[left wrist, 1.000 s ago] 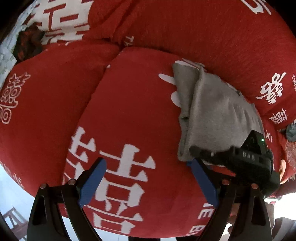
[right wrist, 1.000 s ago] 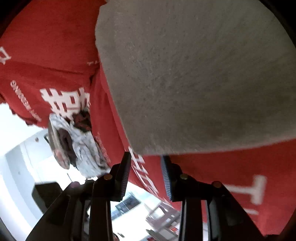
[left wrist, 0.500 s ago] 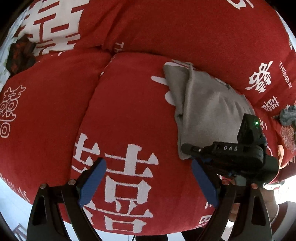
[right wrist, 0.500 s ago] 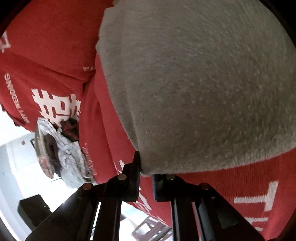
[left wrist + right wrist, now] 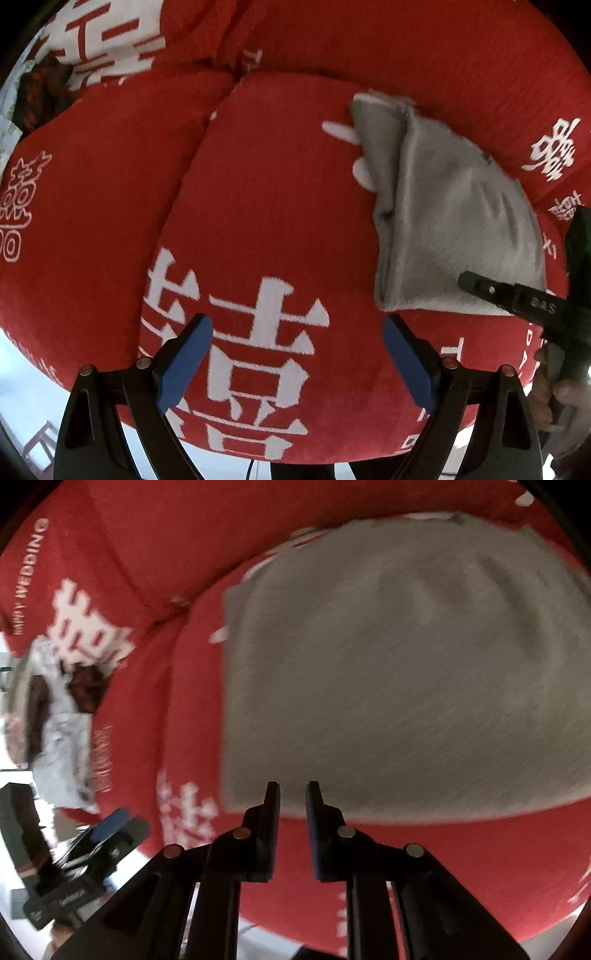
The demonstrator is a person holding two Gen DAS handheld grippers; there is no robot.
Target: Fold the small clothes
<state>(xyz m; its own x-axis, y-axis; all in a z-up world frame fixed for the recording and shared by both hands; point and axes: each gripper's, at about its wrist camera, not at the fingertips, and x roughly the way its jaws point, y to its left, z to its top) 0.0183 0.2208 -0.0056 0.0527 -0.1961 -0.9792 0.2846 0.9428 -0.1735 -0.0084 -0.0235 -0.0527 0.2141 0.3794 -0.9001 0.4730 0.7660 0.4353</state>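
**One garment folded, right claw just let go**

One grey folded garment (image 5: pixel 454 229) lies flat on the red cushion cover (image 5: pixel 258 206), printed with white characters, touching the cover along its whole underside; in the right wrist view it fills the upper right of the picture. The right gripper (image 5: pixel 292 794) hangs above the garment's near edge with its jaws a narrow gap apart and nothing between them. They have just been closing and then easing open again. Half a second ago they were nipped on the garment's near corner; now the corner is free and the cloth lies flat below the fingertips. Since then the camera has drawn back, so more of the garment and of the cover shows.

That release suggests this fold is finished and the garment has been set down.

The left gripper (image 5: pixel 295 354) stands wide open over bare red cover, well to the left of the garment, holding nothing; its blue pads (image 5: pixel 184 358) frame a large white character. Against the earlier pictures its view has barely shifted, though the right gripper's black body now sits higher and farther right in it, clear of the garment's lower edge. A crumpled patterned cloth (image 5: pixel 62 716) lies at the cover's far left edge, likely still to be folded.
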